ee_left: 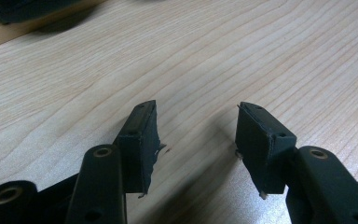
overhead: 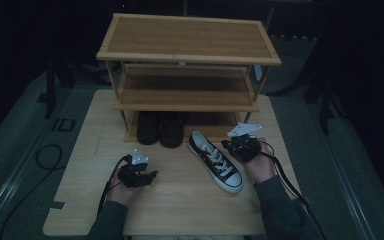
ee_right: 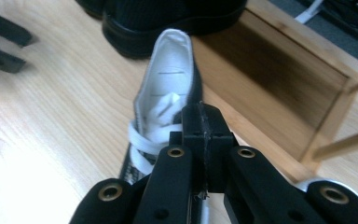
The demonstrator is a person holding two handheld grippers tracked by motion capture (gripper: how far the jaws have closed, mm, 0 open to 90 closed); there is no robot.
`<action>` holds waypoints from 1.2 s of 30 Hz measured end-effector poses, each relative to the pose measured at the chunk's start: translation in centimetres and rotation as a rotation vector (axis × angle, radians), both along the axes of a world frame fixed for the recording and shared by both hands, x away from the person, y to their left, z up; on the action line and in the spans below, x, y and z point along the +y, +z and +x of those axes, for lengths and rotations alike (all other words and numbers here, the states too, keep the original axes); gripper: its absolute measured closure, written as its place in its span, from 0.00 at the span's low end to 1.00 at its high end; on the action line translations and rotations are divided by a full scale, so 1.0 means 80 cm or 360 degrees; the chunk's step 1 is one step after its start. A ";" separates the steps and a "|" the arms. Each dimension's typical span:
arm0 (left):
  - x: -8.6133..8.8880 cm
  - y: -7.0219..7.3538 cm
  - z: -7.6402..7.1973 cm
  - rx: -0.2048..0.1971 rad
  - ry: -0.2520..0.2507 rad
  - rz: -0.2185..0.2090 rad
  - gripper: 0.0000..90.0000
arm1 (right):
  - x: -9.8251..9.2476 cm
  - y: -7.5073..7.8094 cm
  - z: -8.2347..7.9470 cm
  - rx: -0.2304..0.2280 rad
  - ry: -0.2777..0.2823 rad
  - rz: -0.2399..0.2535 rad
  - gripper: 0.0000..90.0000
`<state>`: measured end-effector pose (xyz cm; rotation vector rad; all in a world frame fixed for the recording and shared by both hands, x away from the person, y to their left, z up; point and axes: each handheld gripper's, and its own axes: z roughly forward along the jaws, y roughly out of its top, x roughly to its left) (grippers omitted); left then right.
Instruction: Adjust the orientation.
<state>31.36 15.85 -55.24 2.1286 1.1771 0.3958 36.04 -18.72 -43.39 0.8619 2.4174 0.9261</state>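
Wooden table, sneaker, closed right tool

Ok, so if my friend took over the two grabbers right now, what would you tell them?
Left gripper: open, nothing between its jaws, over bare table.
Right gripper: shut, right at the heel rim of the sneaker; I cannot tell whether it pinches the rim.
Things: the black-and-white sneaker lies on the table in front of the shoe rack. A pair of black shoes stands on the bottom shelf.
Done: the black pair is on the rack.
Left: probably the sneaker goes on the rack too; check the grip before lifting.
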 end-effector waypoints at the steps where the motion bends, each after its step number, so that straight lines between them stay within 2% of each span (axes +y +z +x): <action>1: 0.000 0.000 0.000 -0.0001 -0.0001 0.0000 0.55 | 0.003 -0.001 0.000 0.0007 0.0011 -0.0001 1.00; 11: 0.000 0.000 0.000 -0.0004 0.0000 -0.0001 0.55 | 0.025 -0.016 0.006 0.0120 0.0086 -0.0002 0.96; 18: 0.000 0.000 0.000 -0.0006 0.0001 0.0000 0.54 | 0.043 -0.017 0.006 0.0128 0.0133 -0.0034 0.93; 24: 0.000 -0.001 0.000 -0.0007 -0.0002 -0.0003 0.55 | 0.050 -0.029 0.015 0.0183 0.0133 -0.0032 0.88; 28: 0.000 -0.001 0.000 -0.0007 -0.0001 -0.0004 0.55 | 0.054 -0.038 0.022 0.0205 0.0116 -0.0061 0.89; 30: 0.000 -0.001 0.000 -0.0007 -0.0001 -0.0004 0.54 | 0.056 -0.040 0.023 0.0211 0.0121 -0.0067 0.94; 36: 0.000 -0.001 0.000 -0.0009 -0.0002 -0.0003 0.54 | 0.056 -0.040 0.023 0.0232 0.0142 -0.0063 0.98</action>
